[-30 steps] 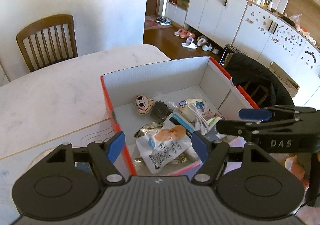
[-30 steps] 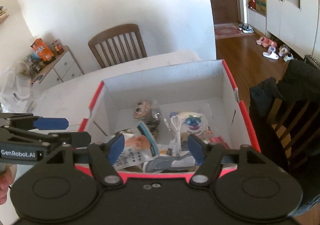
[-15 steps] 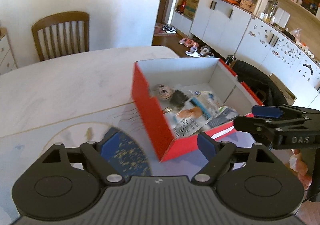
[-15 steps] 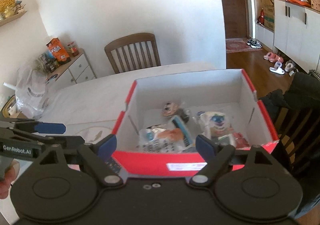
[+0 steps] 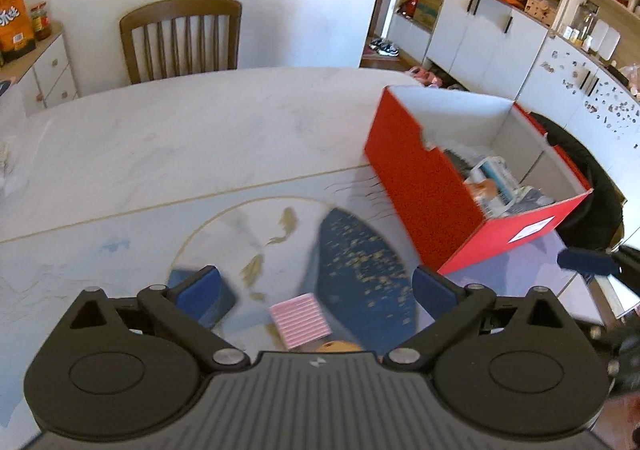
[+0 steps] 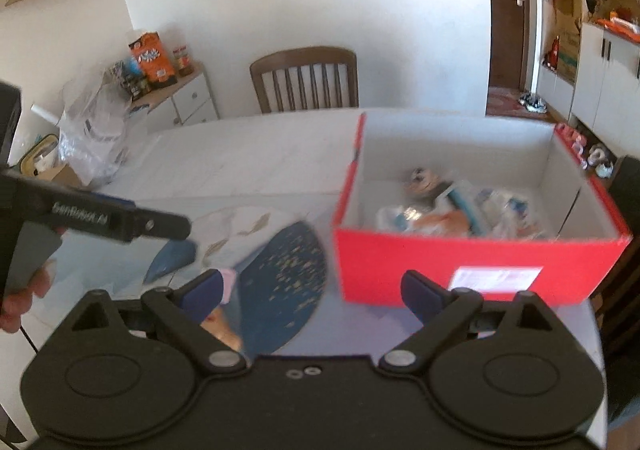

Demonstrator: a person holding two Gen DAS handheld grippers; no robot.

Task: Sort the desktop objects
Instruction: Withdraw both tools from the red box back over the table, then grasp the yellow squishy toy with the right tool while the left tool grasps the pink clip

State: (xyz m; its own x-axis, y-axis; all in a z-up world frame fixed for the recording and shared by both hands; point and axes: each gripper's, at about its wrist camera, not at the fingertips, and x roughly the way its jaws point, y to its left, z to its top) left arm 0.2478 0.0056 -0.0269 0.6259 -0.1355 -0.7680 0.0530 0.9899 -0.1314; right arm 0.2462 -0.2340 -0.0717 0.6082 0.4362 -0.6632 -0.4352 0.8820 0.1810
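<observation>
1. Left gripper (image 5: 314, 290): jaws opening, wide apart, nothing clamped. Pink ribbed pad (image 5: 299, 320) low between them on the mat (image 5: 352, 262), orange item (image 5: 338, 347) just behind it, mostly hidden.
2. Right gripper (image 6: 312, 292): jaws opening, empty.
3. Red box (image 5: 424, 190) ahead-right of left claw, holding sorted packets (image 6: 448, 210).
4. Risk, my read: frames blurred, so closing now could clip the pad's edge and skid it.
5. Text: "GenRobot.AI" on left gripper's side, blurred. Box label (image 6: 496, 277) unreadable.
</observation>
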